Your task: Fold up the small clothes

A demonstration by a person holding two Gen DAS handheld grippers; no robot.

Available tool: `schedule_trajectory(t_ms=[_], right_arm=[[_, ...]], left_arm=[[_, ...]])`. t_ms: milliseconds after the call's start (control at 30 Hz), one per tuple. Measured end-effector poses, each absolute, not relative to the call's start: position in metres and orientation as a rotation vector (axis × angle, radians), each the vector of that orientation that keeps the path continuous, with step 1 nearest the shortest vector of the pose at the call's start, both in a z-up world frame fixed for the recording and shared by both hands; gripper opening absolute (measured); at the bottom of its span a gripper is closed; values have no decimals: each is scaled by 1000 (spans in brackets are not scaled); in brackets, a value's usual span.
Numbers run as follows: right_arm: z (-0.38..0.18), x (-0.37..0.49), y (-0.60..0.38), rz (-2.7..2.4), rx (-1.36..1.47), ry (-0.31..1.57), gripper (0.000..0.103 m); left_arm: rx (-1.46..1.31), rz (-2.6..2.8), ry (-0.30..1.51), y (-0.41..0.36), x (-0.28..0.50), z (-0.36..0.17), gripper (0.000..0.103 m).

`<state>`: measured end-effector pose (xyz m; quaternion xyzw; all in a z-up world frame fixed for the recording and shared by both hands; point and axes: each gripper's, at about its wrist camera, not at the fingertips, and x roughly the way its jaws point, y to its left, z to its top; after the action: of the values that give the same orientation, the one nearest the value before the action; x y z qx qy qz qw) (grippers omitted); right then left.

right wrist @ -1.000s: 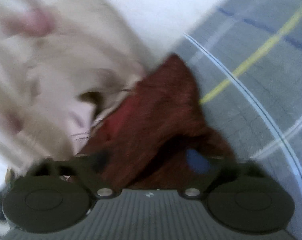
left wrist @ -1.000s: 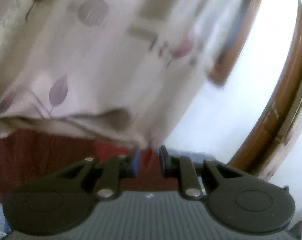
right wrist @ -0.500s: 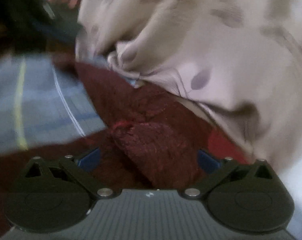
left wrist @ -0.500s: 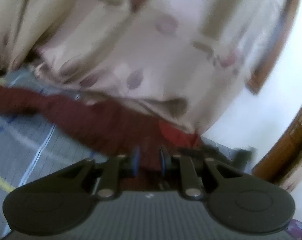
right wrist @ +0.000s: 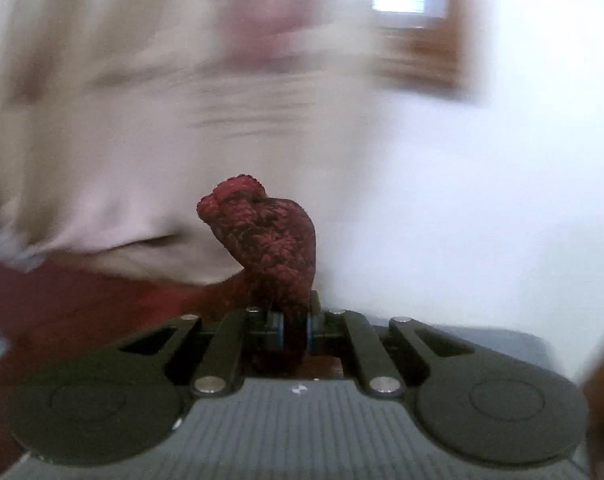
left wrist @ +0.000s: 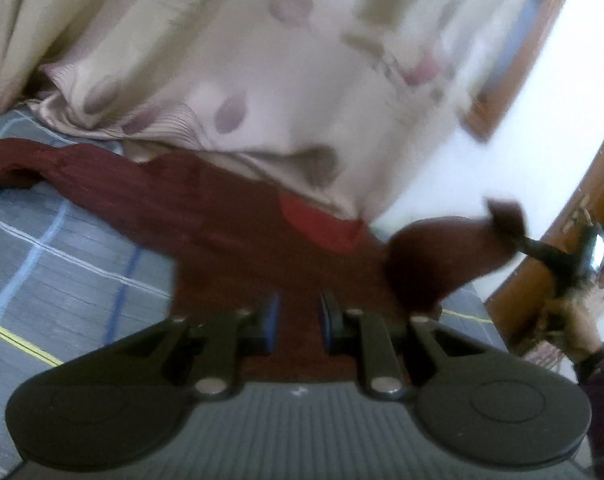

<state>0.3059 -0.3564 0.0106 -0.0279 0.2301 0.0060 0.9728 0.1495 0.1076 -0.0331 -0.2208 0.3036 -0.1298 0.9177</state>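
Observation:
A dark red knitted garment (left wrist: pixel 206 216) lies on a grey checked bed cover (left wrist: pixel 54 264), with one sleeve trailing to the left. My left gripper (left wrist: pixel 298 320) is low over the garment's near edge, its jaws a narrow gap apart with red cloth showing between them. My right gripper (right wrist: pixel 294 330) is shut on a bunched corner of the red garment (right wrist: pixel 270 240), which sticks up above the jaws. In the left wrist view that lifted corner (left wrist: pixel 442 264) hangs at the right, held by the right gripper (left wrist: pixel 550 256).
A beige curtain (left wrist: pixel 262 60) with leaf prints hangs behind the garment and over its far edge. A brown wooden frame (left wrist: pixel 562 248) stands at the right against a white wall (left wrist: pixel 542 120). A hand (left wrist: pixel 578 332) in a purple sleeve holds the right gripper.
My right gripper was open over the red garment; it has shut on a corner and lifted it. My left gripper has come lower and closer to the garment's near edge.

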Motion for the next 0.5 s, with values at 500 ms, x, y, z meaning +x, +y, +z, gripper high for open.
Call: schedule_trajectory(t_ms=[500], right_arm=[[-123,227,-648,-318,568,572,14]], left_arm=[[-416,-286,716,42,155,-90,21]])
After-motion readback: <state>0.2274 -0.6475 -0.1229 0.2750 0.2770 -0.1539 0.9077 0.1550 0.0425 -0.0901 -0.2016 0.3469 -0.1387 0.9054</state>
